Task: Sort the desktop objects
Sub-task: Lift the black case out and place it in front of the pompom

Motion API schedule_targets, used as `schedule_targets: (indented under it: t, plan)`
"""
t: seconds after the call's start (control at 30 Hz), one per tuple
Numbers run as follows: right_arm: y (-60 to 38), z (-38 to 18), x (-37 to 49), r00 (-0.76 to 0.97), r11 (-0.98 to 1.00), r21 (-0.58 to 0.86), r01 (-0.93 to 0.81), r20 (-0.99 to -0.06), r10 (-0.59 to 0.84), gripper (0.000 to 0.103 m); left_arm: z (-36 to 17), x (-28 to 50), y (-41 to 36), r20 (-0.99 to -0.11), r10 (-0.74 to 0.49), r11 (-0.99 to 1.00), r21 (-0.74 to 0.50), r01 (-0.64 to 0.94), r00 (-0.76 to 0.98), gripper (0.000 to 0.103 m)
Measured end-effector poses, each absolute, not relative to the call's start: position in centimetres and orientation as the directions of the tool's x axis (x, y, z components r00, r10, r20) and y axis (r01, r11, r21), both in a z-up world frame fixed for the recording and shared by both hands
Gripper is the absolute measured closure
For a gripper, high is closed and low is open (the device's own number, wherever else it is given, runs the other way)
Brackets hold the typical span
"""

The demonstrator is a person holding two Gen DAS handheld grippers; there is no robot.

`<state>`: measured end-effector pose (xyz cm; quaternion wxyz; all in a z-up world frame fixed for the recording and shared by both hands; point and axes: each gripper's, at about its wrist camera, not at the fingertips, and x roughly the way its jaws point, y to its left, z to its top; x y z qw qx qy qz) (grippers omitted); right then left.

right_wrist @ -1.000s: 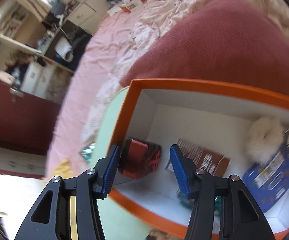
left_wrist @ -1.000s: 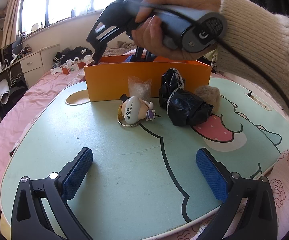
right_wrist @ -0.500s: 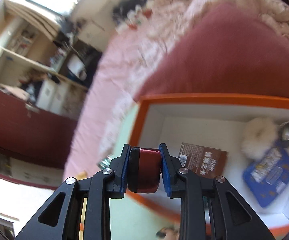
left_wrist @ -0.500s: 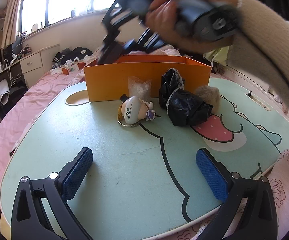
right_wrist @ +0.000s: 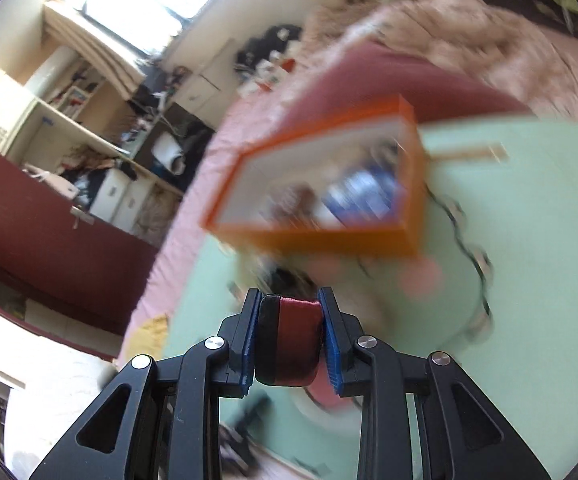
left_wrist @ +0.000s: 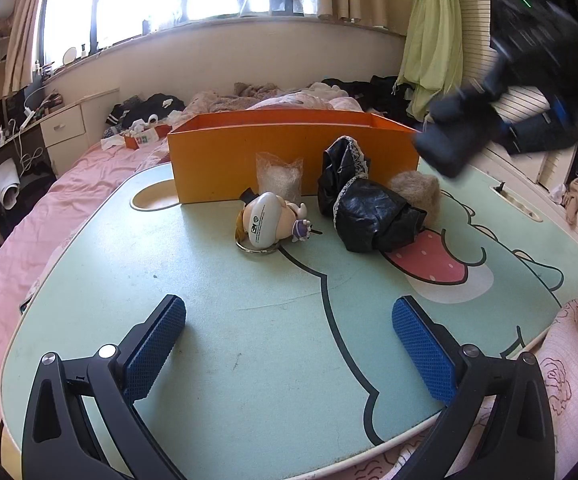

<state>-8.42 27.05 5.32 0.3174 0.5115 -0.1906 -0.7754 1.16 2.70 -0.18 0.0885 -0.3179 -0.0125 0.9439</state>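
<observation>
My right gripper (right_wrist: 289, 344) is shut on a red and black satin pouch (right_wrist: 293, 346), held high above the green lap table (right_wrist: 489, 200); it shows as a dark blur at the upper right of the left wrist view (left_wrist: 489, 128). The orange box (left_wrist: 289, 160) stands at the table's far side; the right wrist view shows it from above, blurred, with a blue packet inside (right_wrist: 365, 192). My left gripper (left_wrist: 289, 344) is open and empty, low over the near table. In front of the box lie a doll keychain (left_wrist: 269, 220), a clear bag (left_wrist: 279, 176), a black lace-trimmed cloth (left_wrist: 365, 212) and a tan fluffy ball (left_wrist: 417, 192).
The green table (left_wrist: 249, 340) with a cartoon print sits on a pink bed (left_wrist: 29, 216). It has a cup recess (left_wrist: 149, 202) at the far left and a slot (left_wrist: 517, 200) at the right. A desk and drawers (left_wrist: 65, 128) stand at the far left.
My right gripper closed on the red pouch inside the box, lifted it out, then swung up and away to the right. My left gripper has not moved.
</observation>
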Motion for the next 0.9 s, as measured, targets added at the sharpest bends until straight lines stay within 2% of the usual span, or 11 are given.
schedule_targets:
  t: [0.1, 0.2, 0.33, 0.37, 0.43, 0.47, 0.6, 0.7, 0.9]
  plan:
    - [28.2, 2.5, -6.5, -0.221, -0.676, 0.689, 0.263, -0.639, -0.737, 0.076, -0.1, 1.2, 2.7, -0.600, 0.173, -0.984, -0.079, -0.157, -0.781, 0.000]
    - [26.9, 0.5, -6.4, -0.187, -0.680, 0.689, 0.251, -0.655, -0.732, 0.076, 0.0, 1.2, 2.7, -0.601, 0.172, -0.985, -0.078, -0.157, -0.780, 0.000]
    - [25.4, -0.9, -7.1, -0.193, -0.633, 0.729, 0.261, -0.603, -0.774, 0.074, -0.2, 1.2, 2.6, -0.601, 0.173, -0.984, -0.079, -0.157, -0.780, 0.000]
    - [25.3, -0.7, -6.9, -0.225, -0.652, 0.703, 0.283, -0.612, -0.758, 0.071, -0.1, 1.2, 2.6, -0.601, 0.173, -0.984, -0.079, -0.157, -0.781, 0.000]
    - [24.9, -0.2, -5.9, -0.282, -0.712, 0.621, 0.327, -0.655, -0.701, 0.054, -0.2, 1.2, 2.6, -0.601, 0.173, -0.984, -0.079, -0.158, -0.781, 0.000]
    - [24.9, -0.1, -5.4, -0.298, -0.721, 0.601, 0.345, -0.659, -0.691, 0.049, -0.2, 1.2, 2.6, -0.601, 0.173, -0.984, -0.079, -0.157, -0.780, 0.000]
    - [26.1, 0.5, -3.1, -0.337, -0.731, 0.559, 0.392, -0.652, -0.679, 0.044, -0.2, 1.2, 2.5, -0.601, 0.173, -0.984, -0.078, -0.158, -0.780, 0.000]
    - [27.0, 0.8, -2.0, -0.377, -0.755, 0.518, 0.402, -0.658, -0.652, 0.036, -0.2, 1.2, 2.5, -0.601, 0.173, -0.984, -0.078, -0.158, -0.780, 0.000]
    - [24.7, 0.3, 0.1, -0.458, -0.854, 0.217, 0.472, -0.768, -0.448, 0.022, -0.2, 1.3, 2.5, -0.601, 0.173, -0.984, -0.078, -0.158, -0.780, 0.000]
